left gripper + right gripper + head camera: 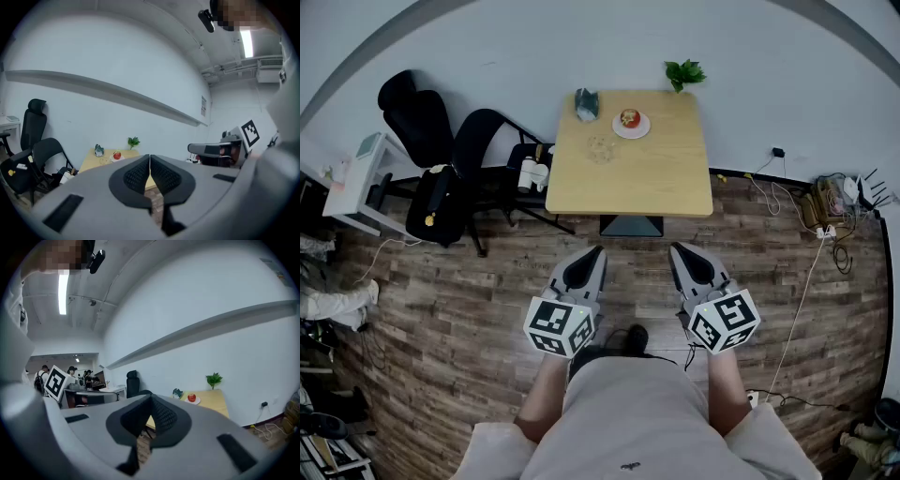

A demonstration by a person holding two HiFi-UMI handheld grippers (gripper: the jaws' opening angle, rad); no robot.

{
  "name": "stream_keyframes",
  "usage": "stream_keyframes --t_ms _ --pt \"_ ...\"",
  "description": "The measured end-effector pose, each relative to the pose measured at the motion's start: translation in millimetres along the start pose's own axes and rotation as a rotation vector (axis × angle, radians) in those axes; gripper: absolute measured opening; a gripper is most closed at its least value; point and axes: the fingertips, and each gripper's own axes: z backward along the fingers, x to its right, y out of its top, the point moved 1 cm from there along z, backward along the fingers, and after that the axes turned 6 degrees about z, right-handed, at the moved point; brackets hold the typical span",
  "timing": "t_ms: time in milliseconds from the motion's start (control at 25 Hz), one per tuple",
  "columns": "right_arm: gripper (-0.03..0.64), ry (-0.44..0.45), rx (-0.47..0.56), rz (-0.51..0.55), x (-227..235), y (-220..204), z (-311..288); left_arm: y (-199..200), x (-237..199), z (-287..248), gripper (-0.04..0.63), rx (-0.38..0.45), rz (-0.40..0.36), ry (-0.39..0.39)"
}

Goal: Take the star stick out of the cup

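The left tongs (599, 250) and right tongs (674, 247) are held pressed together, empty, well short of the desk (675, 178). The cup (587, 103) is seen near the desk's far left corner; the star stick cannot be made out.

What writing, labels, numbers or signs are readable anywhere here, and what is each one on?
No words or numbers can be read in any view.
On the left marker cube: black-and-white square patterns only, no letters.
On the right marker cube: the same kind of patterns, no letters.
On the small wall plate: too small and blurred to read.
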Motion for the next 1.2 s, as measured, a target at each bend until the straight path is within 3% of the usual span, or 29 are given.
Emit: stream_keyframes --t_ms 680,1200 --pt "0.000 0.086 -0.033 0.076 -11 -8 14 -12 18 7 0.011 -0.013 -0.008 0.027" --pt "0.000 0.063 -0.045 0.068 4 -17 28 -18 30 4 0.012 -0.008 -0.020 0.029"
